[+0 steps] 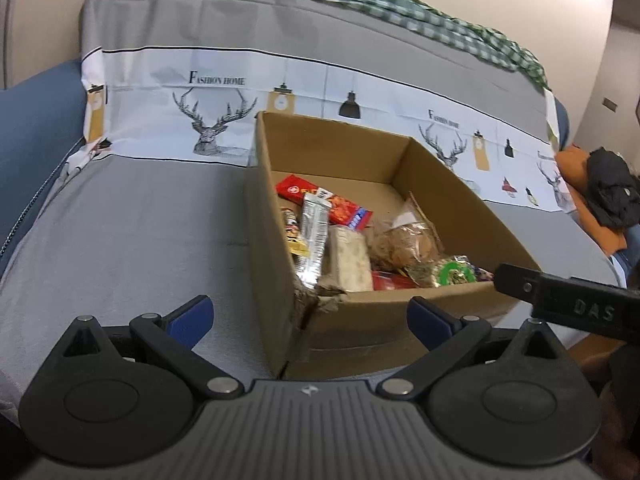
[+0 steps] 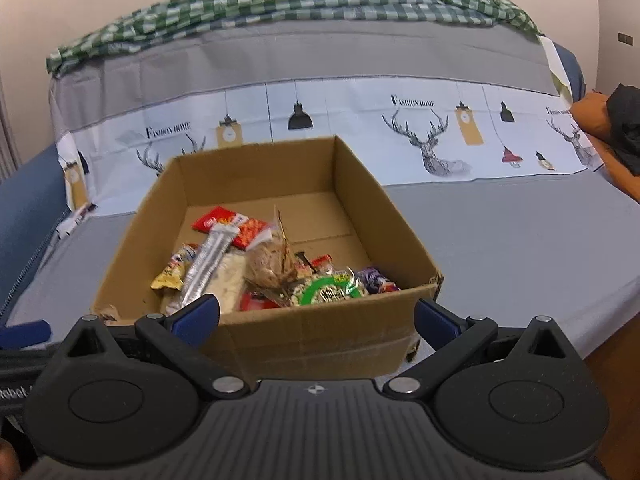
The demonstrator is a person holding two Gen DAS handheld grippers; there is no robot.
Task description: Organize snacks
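Nearest the lens, the left gripper [image 1: 310, 322] is hovering with jaws spread wide, gripping nothing, and the right gripper [image 2: 317, 322] is doing the same, likely because the snacks [image 2: 256, 268] are already lying piled together inside the cardboard box [image 2: 320, 340]. The box is sitting on a grey sofa cover [image 2: 520, 248], with a green checked cloth [image 2: 280, 0] draping the backrest against a plain wall.
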